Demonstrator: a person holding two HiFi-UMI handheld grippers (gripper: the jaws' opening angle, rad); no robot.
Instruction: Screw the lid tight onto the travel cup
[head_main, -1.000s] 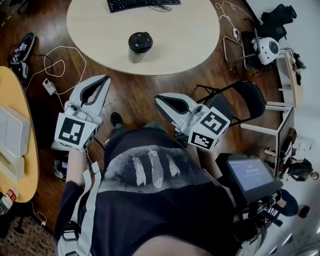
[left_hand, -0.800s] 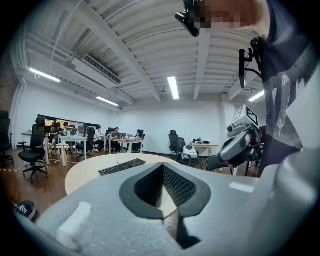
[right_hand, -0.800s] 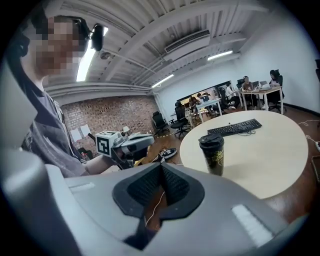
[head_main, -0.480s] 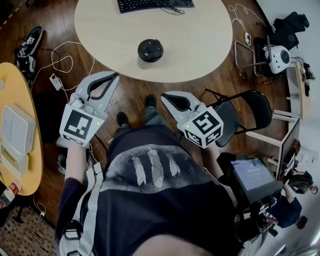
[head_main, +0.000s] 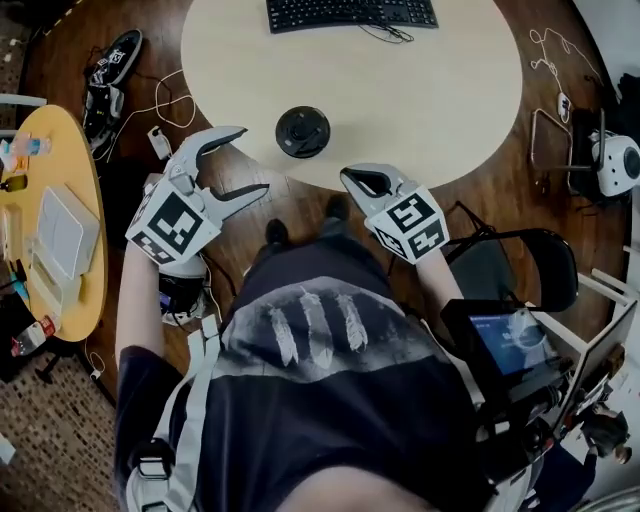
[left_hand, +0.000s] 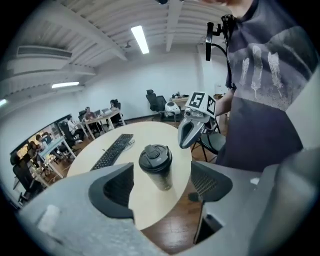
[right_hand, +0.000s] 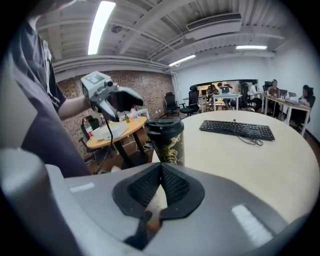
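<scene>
Travel cup (right_hand: 169, 145) upright on the round worktop (head_main: 440, 90), close to its near edge. Black lid (head_main: 303, 130) seated on top. Keyboard (head_main: 350, 12) at the far edge, well apart from the cup.

Left gripper (head_main: 252, 160) off the near edge, over the wood floor (head_main: 500, 190), aimed at the cup. Its jaws have just been opening and now stand spread wide, released. The cup lines up with the gap but sits beyond the tips, untouched.

Right gripper (head_main: 354, 180) at the near edge, to the right of the cup. Jaws clenched together on nothing, tips short of the cup.
</scene>
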